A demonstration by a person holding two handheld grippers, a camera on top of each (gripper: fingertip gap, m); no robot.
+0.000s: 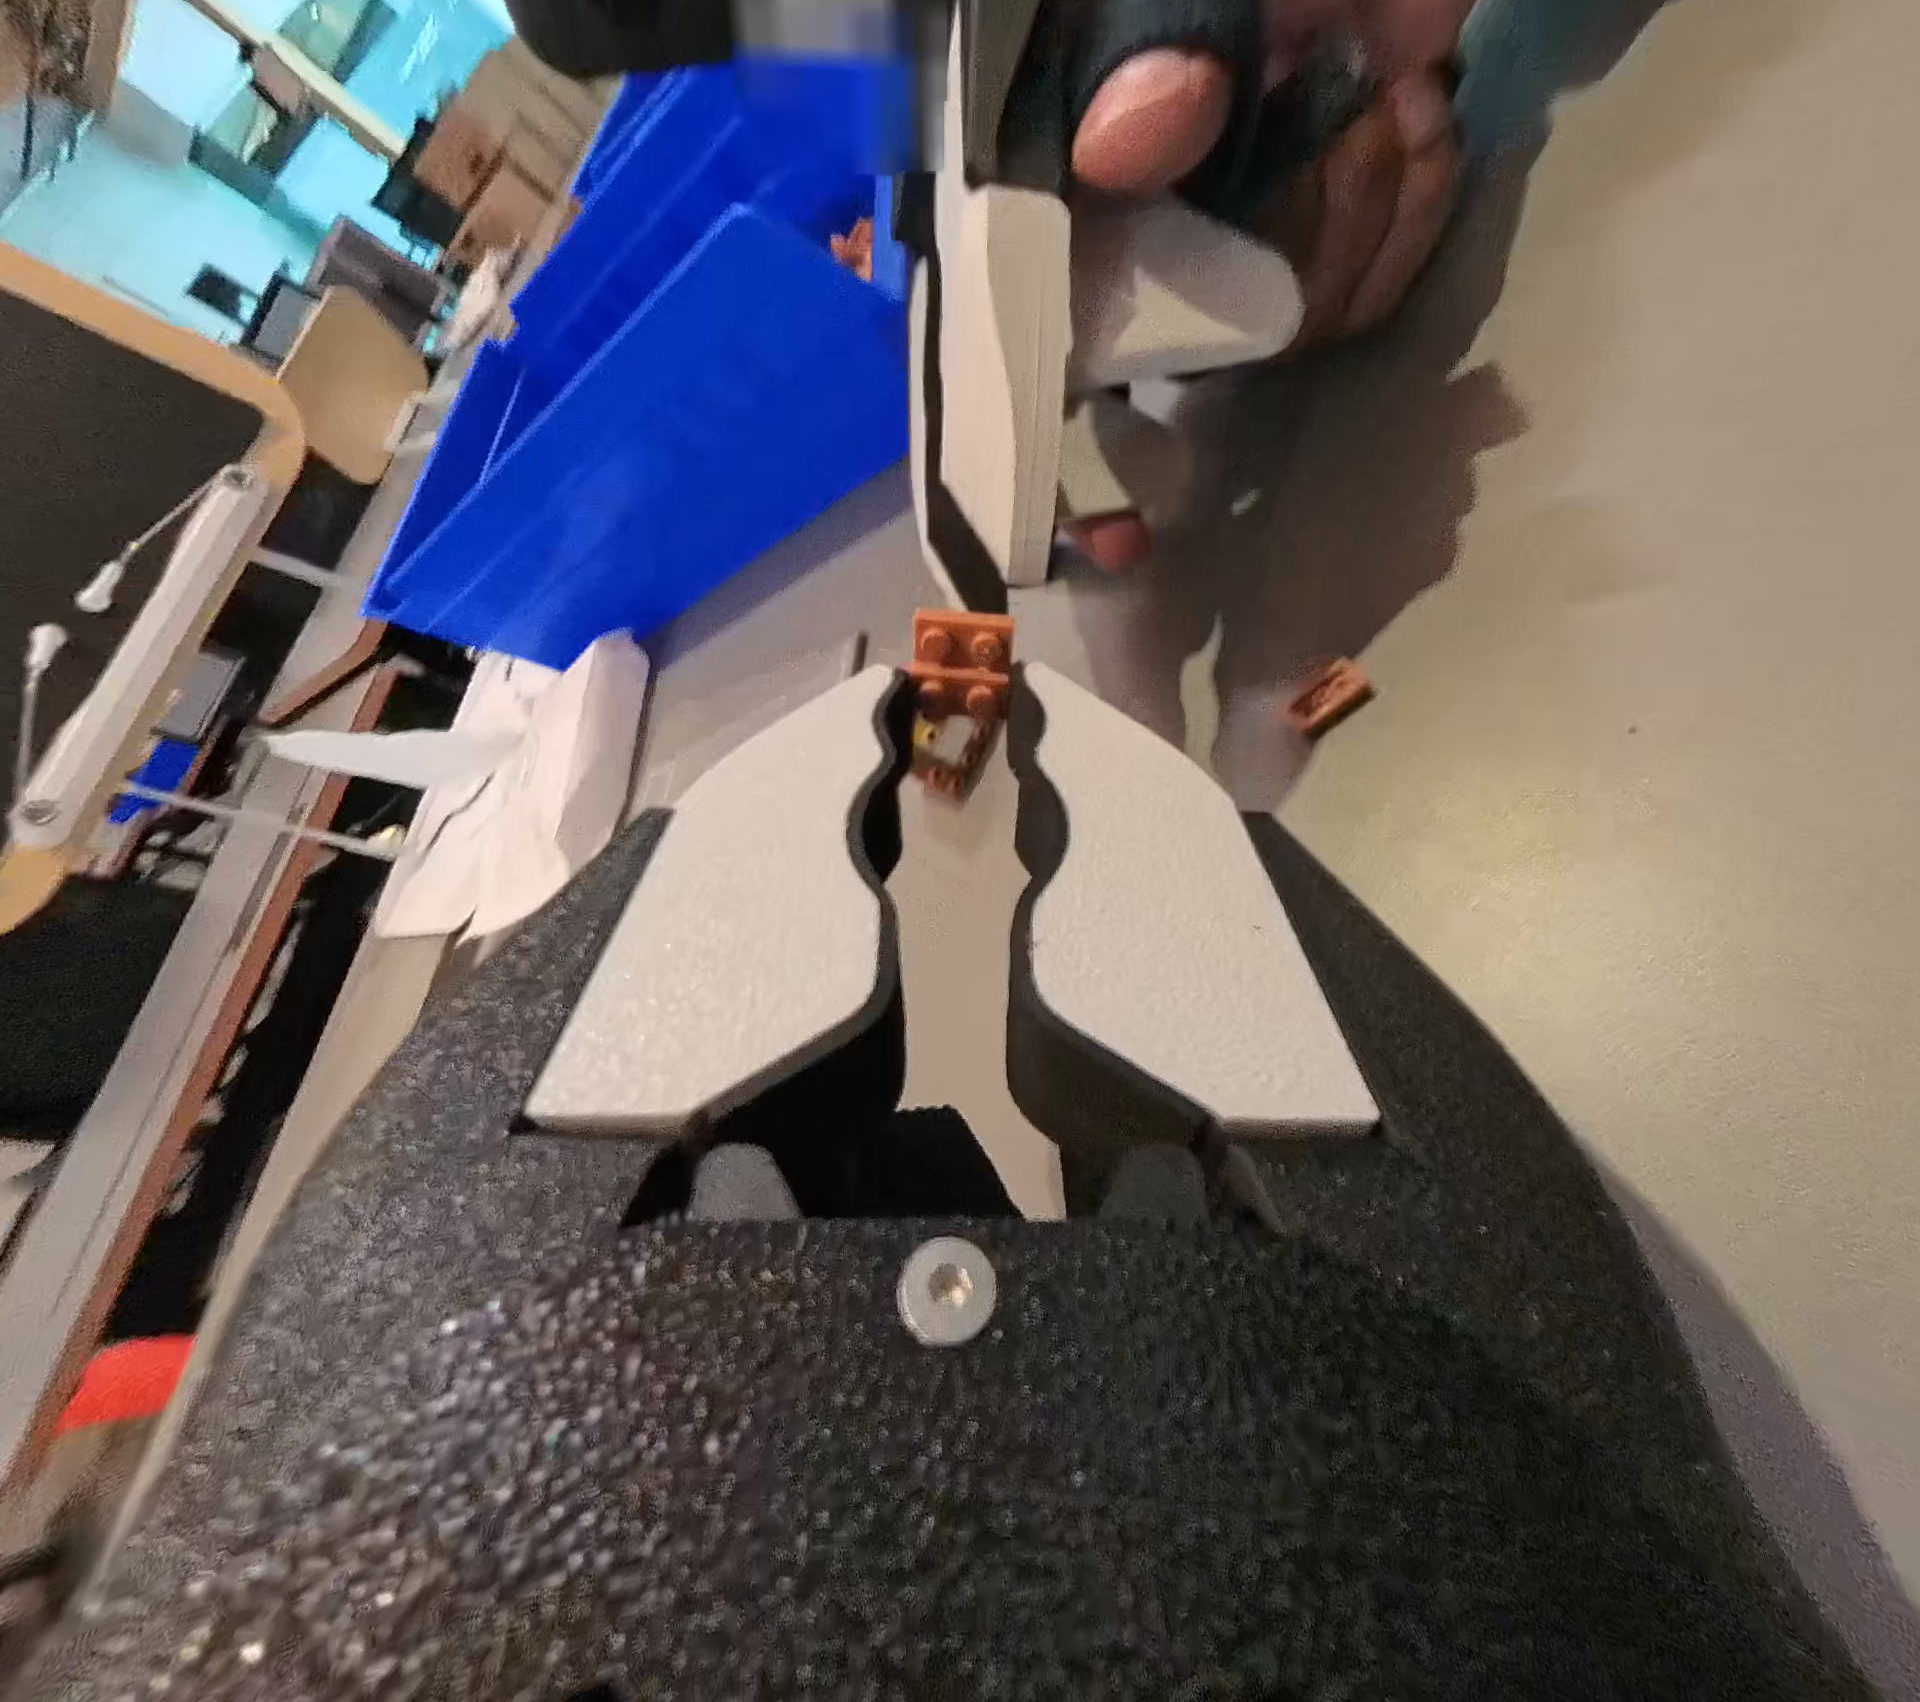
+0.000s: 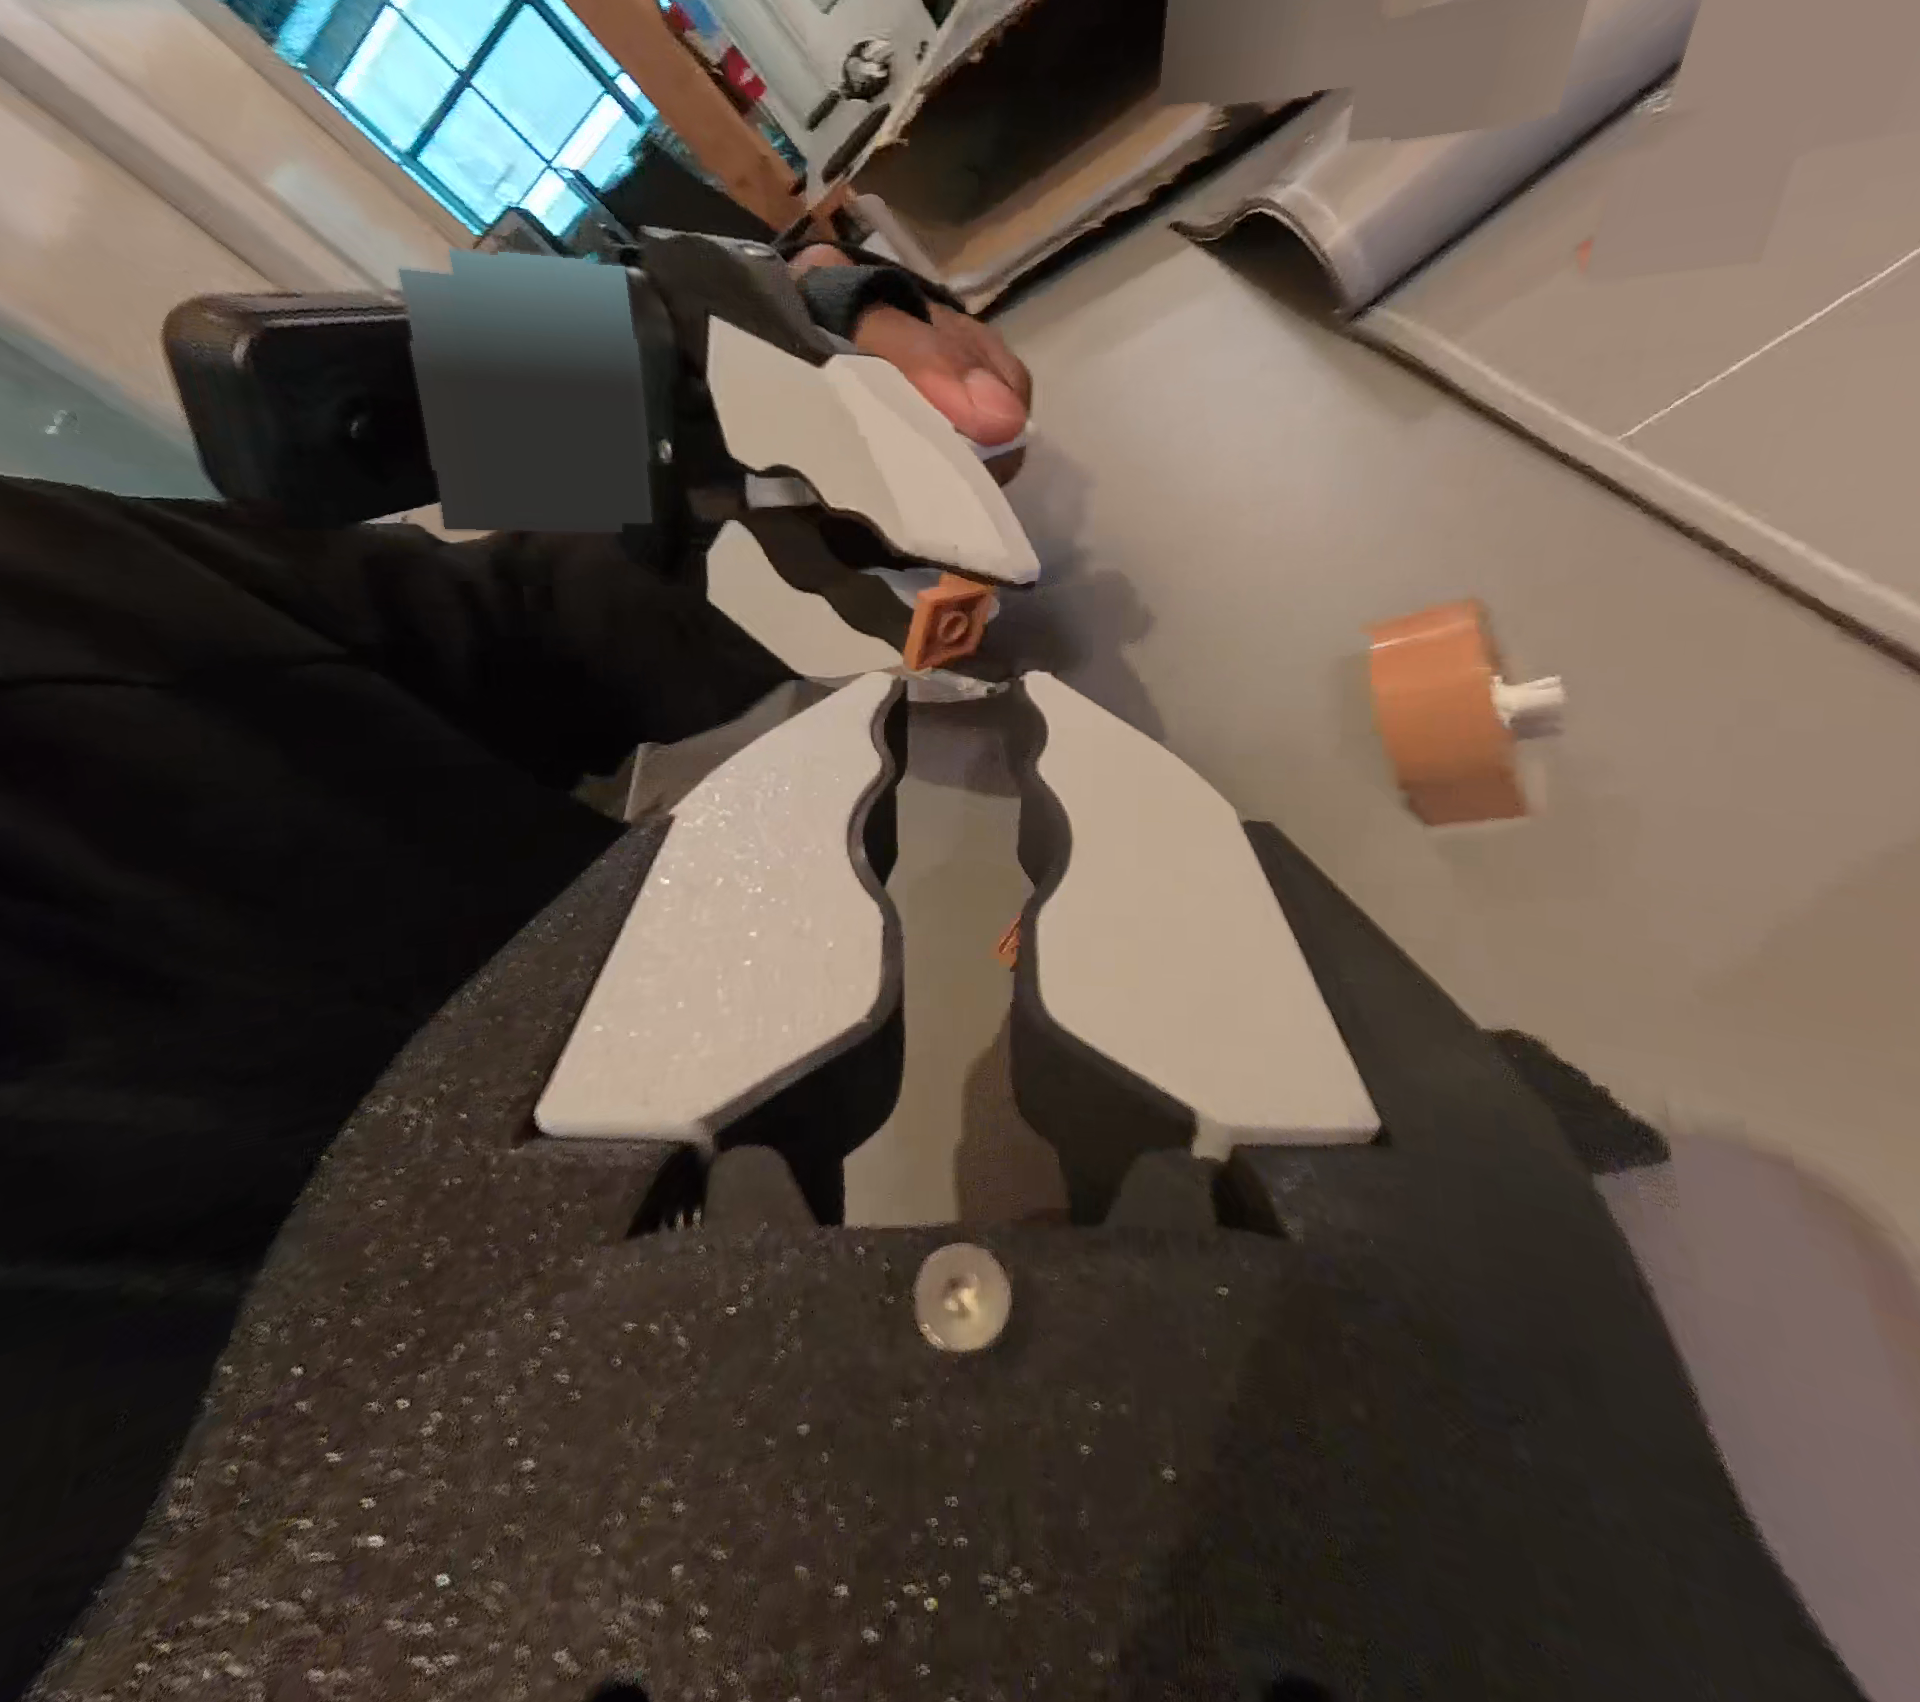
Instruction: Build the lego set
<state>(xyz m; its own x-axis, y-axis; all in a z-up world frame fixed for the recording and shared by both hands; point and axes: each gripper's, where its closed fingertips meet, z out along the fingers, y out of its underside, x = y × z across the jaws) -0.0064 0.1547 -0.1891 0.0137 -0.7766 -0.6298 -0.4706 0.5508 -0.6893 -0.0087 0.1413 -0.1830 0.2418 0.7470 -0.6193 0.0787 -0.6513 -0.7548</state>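
**Two grippers meeting over small brown studded bricks**

From left to right in the left wrist view, three blue bins [image 1: 665,426] are seen stacked along the far table edge, with crumpled white paper [image 1: 520,779] just in front of them. At centre, the left gripper [image 1: 961,686] is closed on a brown brick assembly [image 1: 961,696]: two studded plates over a small frame piece, pinched between both fingertips. The right gripper [image 1: 987,426], held in a hand [image 1: 1299,42], hangs directly above it, fingertips nearly touching the top plate. One loose brown plate [image 1: 1330,696] lies to the right on the grey table [image 1: 1662,717], which is open there.

In the right wrist view, the right gripper [image 2: 961,686] is narrowly parted; whether anything is gripped cannot be told. A brown roll [image 2: 1444,717] with a white peg lies well apart on the right.
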